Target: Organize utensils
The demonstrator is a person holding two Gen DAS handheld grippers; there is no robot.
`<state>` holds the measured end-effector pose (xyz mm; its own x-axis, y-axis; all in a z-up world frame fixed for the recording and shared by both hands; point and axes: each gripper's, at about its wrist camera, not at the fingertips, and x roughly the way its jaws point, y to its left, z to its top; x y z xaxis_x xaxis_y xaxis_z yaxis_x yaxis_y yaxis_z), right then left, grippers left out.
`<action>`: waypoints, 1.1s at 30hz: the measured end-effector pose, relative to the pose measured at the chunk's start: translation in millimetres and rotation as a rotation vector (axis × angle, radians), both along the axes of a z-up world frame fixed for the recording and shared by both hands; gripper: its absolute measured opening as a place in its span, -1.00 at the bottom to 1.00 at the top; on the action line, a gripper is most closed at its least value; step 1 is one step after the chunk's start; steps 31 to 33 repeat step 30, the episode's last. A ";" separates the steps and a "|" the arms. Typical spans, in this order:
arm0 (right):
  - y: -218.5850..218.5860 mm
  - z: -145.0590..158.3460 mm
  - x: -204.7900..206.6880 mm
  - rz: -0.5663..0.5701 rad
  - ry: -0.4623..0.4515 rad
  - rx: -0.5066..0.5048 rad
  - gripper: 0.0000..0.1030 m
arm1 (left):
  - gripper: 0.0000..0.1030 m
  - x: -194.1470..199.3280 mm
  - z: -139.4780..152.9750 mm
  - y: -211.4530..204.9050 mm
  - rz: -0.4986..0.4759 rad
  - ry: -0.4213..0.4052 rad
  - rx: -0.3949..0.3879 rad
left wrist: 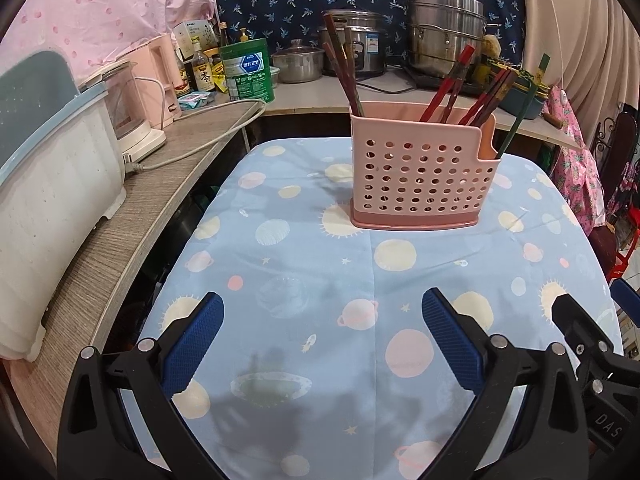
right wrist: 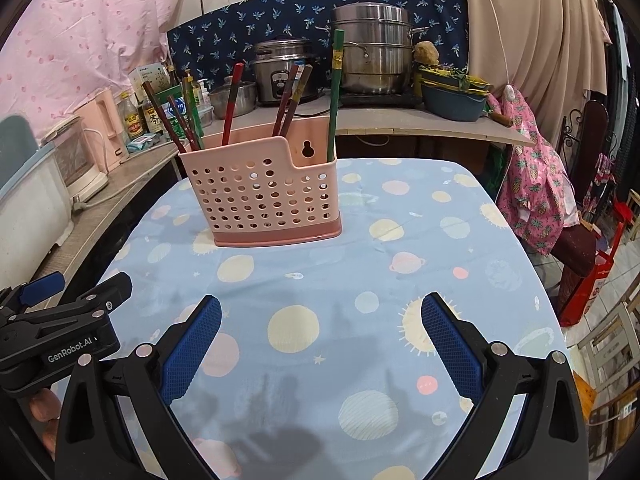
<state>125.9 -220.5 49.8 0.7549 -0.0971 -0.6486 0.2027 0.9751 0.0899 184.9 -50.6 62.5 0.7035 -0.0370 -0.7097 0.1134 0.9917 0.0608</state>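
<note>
Pink perforated plastic utensil caddy (right wrist: 262, 194) stands upright on the planet-print blue tablecloth (right wrist: 400, 240), far side from both grippers. No loose utensils on the cloth, so the sort looks done or at a pause; next move likely a check or re-sort inside the caddy. Count: one caddy, roughly nine red-brown chopsticks (right wrist: 231, 100), one green chopstick (right wrist: 334, 96). Left gripper (left wrist: 322, 344) and right gripper (right wrist: 321, 346): both spread wide, holding nothing.

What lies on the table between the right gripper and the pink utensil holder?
Nothing: in the right wrist view, only bare planet-print tablecloth stretches from the open right gripper to the pink utensil holder. The left wrist view shows the same.
</note>
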 end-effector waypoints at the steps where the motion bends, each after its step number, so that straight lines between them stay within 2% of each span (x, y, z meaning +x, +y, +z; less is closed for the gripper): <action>1: 0.0 0.2 -0.2 0.000 -0.001 -0.001 0.88 | 0.84 -0.2 0.8 -0.2 -0.001 -0.002 0.001; 33: -2.5 2.5 2.4 -0.001 -0.003 -0.002 0.88 | 0.84 4.2 4.0 -4.8 0.011 -0.028 0.008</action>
